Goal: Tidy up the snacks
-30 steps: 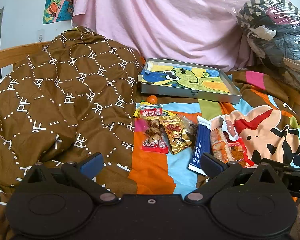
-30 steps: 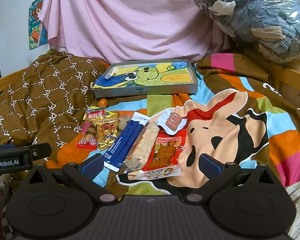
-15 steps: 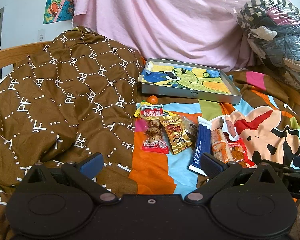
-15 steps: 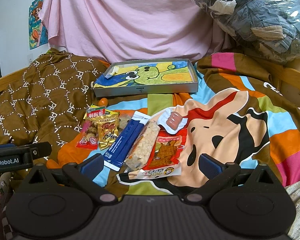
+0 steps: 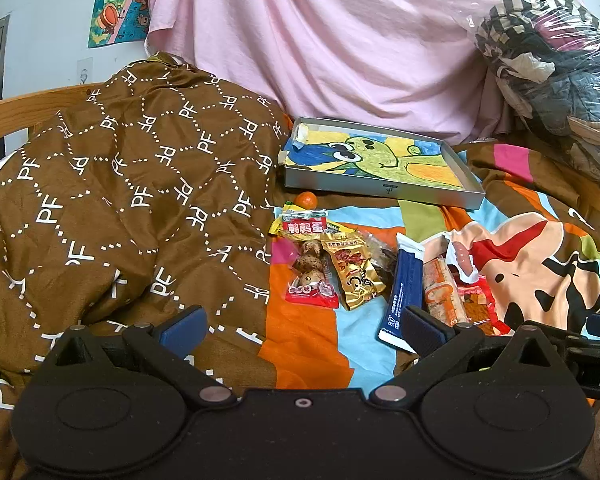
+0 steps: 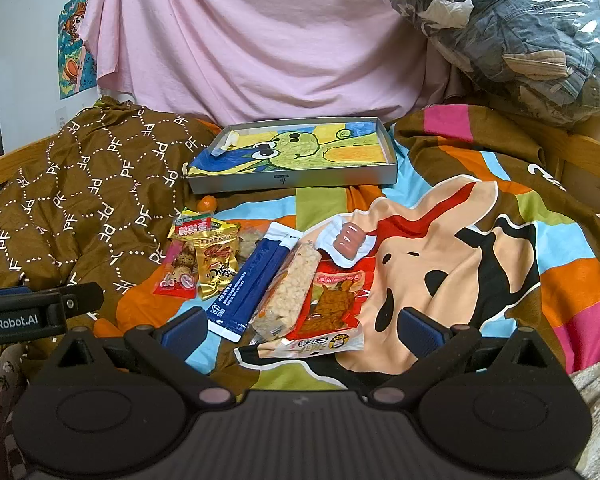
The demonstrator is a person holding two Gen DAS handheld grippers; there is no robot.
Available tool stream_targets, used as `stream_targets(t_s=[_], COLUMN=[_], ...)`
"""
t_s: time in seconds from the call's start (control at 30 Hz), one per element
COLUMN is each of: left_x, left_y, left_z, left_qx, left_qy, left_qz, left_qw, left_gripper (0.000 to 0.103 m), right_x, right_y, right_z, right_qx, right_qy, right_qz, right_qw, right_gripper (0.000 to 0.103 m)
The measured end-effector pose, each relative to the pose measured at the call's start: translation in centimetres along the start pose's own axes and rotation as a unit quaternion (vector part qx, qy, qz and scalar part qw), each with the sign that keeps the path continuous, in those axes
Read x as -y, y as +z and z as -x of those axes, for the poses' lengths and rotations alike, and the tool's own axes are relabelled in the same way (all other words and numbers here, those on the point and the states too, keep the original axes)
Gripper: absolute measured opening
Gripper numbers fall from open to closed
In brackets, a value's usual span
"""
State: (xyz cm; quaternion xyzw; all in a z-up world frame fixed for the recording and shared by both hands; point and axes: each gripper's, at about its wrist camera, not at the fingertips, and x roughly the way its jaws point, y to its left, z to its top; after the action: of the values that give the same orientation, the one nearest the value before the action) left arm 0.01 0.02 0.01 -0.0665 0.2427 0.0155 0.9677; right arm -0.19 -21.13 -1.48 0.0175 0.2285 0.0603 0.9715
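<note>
Ahead at 12 o'clock: snack pile (image 6: 268,280) blocks; bare bedsheet (image 6: 460,272) at 2 o'clock lets me pass; brown quilt (image 5: 120,200) mounds at 10 o'clock.
</note>
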Motion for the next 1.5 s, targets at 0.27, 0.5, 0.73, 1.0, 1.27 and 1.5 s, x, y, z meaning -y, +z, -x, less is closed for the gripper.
stream_targets(t_s=[0.27, 0.5, 0.73, 1.0, 1.27, 1.5], left_x=[0.0, 0.0, 0.0, 0.0, -0.8, 0.0], left_y=[0.0, 0.0, 0.0, 0.0, 0.0, 0.1], left_z=[0.0, 0.0, 0.0, 0.0, -0.8, -1.1], left_qx=[0.000, 0.000, 0.000, 0.000, -0.007, -0.025], left_qy=[0.000, 0.000, 0.000, 0.000, 0.011, 0.016], left_qz=[0.000, 0.000, 0.000, -0.001, -0.006, -0.026], left_qw=[1.0000, 1.0000, 1.0000, 1.0000, 0.9999, 0.9992], left_gripper=[0.102, 0.102, 0.102, 0.102, 0.102, 0.102], right_x=[0.0, 0.0, 0.9, -0.4, -0.3, 0.4], right_y=[0.0, 0.0, 0.8, -0.2, 0.4, 1.2], right_z=[0.0, 0.0, 0.1, -0.1, -0.8, -2.2], right_qx=[0.000, -0.001, -0.001, -0.007, -0.024, -0.053], right_qy=[0.000, 0.000, 0.000, 0.005, 0.023, 0.060], right_qz=[0.000, 0.000, -0.001, -0.006, -0.001, -0.026], right_qw=[1.000, 1.000, 1.000, 1.000, 0.999, 0.996], right_gripper=[0.103, 0.103, 0.103, 0.103, 0.103, 0.103])
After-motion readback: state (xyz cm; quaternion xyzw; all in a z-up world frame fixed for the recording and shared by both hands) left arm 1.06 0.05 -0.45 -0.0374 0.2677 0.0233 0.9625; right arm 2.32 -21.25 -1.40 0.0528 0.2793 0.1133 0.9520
